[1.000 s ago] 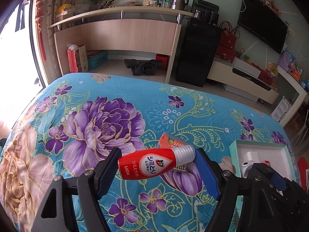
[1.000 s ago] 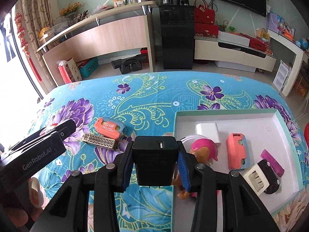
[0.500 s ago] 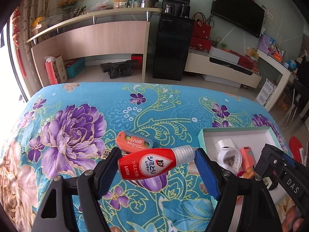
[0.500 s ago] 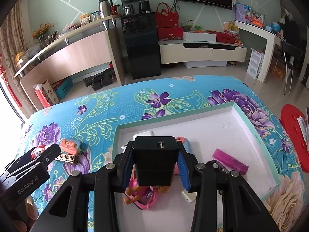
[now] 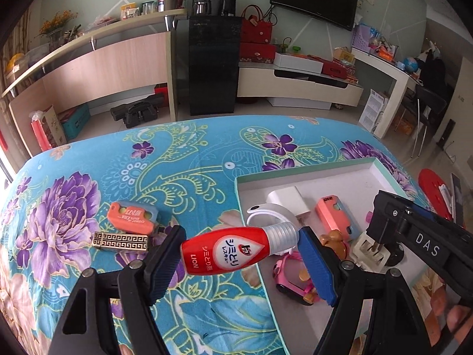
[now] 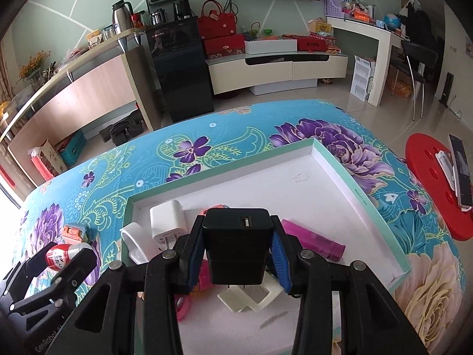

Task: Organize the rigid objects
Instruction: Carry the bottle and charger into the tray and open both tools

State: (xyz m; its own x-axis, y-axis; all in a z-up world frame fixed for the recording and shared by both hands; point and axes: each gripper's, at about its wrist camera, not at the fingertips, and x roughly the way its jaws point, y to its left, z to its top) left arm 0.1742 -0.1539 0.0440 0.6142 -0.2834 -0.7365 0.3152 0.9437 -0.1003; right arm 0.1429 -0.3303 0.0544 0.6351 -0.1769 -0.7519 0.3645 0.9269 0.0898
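Bottle first, in the left wrist view: the left gripper holds this one red bottle across its length, one blue pad at the base and the other at the silver cap. It hangs just beside the left wall of the tray, above the flowered cloth, not yet over the tray floor. To the left of the tray, on the cloth, two things are not yet collected: one orange case and one small gold-patterned box, which lie touching or almost touching. Inside the tray I count one white plug, one white ring-shaped holder, one salmon case and one pink toy. The right gripper enters over the right part of the tray.

In the right wrist view, the right gripper is closed at a narrow width on one black charger, with the USB slot on top and the prongs pointing down. It hangs over the tray floor, near the front, above one cream adapter. One magenta tube lies to the right of it. The back right part of the tray is free. The left gripper with the bottle shows to the left of the tray.

I judge that the step is carrying both things to the tray for release. Next, the charger needs a free place on the floor before the pads open, and the bottle must first pass over the left wall.
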